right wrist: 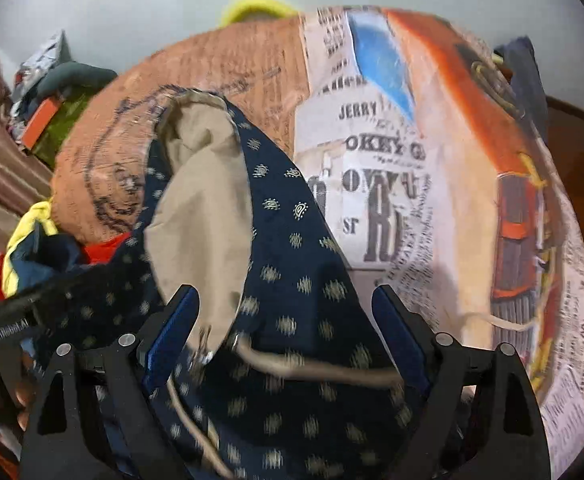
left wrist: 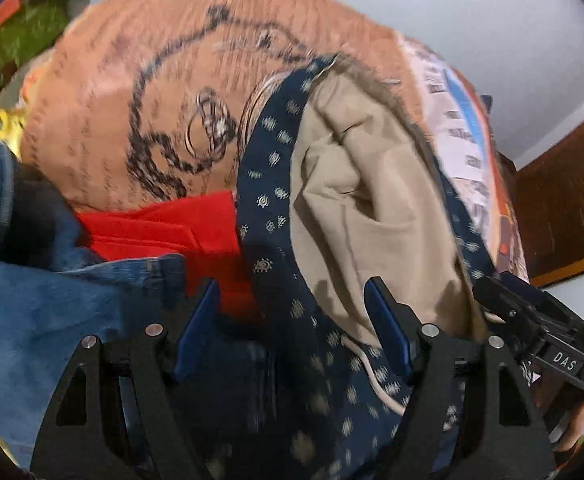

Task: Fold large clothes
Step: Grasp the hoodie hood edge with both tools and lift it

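Note:
A navy garment with small pale dots (left wrist: 275, 184) and a beige lining (left wrist: 364, 216) lies bunched on a bed. It also shows in the right wrist view (right wrist: 300, 272), with its beige lining (right wrist: 203, 208) and a beige drawstring (right wrist: 316, 368). My left gripper (left wrist: 296, 308) is open, its jaws wide apart over the navy cloth. My right gripper (right wrist: 283, 312) is open too, straddling the navy cloth and drawstring. The right gripper's body (left wrist: 532, 320) shows at the right edge of the left wrist view.
An orange printed bedsheet (left wrist: 163, 92) with a newspaper-print panel (right wrist: 372, 168) covers the bed. A blue denim garment (left wrist: 51, 304), a red garment (left wrist: 195, 228) and a yellow cloth (right wrist: 23, 232) lie at the left. A wooden bed frame (left wrist: 564, 200) is at the right.

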Motion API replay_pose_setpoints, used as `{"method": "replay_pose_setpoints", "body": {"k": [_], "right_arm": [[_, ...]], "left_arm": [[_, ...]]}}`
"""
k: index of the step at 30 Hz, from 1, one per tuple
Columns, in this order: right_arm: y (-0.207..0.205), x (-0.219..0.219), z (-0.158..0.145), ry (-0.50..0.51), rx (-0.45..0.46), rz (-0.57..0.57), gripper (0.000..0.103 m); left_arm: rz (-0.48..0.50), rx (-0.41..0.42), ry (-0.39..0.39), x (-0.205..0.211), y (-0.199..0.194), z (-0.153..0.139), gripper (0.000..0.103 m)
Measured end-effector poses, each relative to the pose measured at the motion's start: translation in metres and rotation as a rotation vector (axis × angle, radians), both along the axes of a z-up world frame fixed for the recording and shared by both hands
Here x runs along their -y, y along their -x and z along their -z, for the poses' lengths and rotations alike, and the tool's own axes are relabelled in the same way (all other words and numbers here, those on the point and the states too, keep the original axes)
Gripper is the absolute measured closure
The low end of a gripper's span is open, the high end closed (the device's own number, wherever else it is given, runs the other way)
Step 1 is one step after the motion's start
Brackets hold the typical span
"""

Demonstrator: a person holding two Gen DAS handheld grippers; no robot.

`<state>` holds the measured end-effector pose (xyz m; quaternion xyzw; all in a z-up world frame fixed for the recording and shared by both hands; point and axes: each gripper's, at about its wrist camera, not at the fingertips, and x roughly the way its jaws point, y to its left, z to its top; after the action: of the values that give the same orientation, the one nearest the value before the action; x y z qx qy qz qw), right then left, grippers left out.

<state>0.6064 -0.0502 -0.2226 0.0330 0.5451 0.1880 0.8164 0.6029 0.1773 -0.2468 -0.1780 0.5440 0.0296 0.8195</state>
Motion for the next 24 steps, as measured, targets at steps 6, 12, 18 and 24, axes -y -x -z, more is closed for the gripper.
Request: {"method": "replay_pose_setpoints", "body": {"k": [6, 12, 18, 24], "right_arm": [[0.006, -0.027, 0.024, 0.143, 0.037, -0.137, 0.056], [0.028, -0.014, 0.007, 0.053, 0.083, -0.145, 0.089], [0.058, 0.009, -0.038, 0.003, 0.16, -0.169, 0.091], [0.105, 0.035, -0.074, -0.014, 0.252, -0.226, 0.091]], "left_arm": [[-0.001, -0.026, -0.079, 0.003, -0.01, 0.02, 0.081], [0.026, 0.068, -0.136, 0.011, 0.005, -0.003, 0.1], [0.125, 0.188, -0.167, 0.026, 0.038, -0.059, 0.1], [0.294, 0.304, -0.195, 0.056, 0.095, -0.105, 0.1]]}}
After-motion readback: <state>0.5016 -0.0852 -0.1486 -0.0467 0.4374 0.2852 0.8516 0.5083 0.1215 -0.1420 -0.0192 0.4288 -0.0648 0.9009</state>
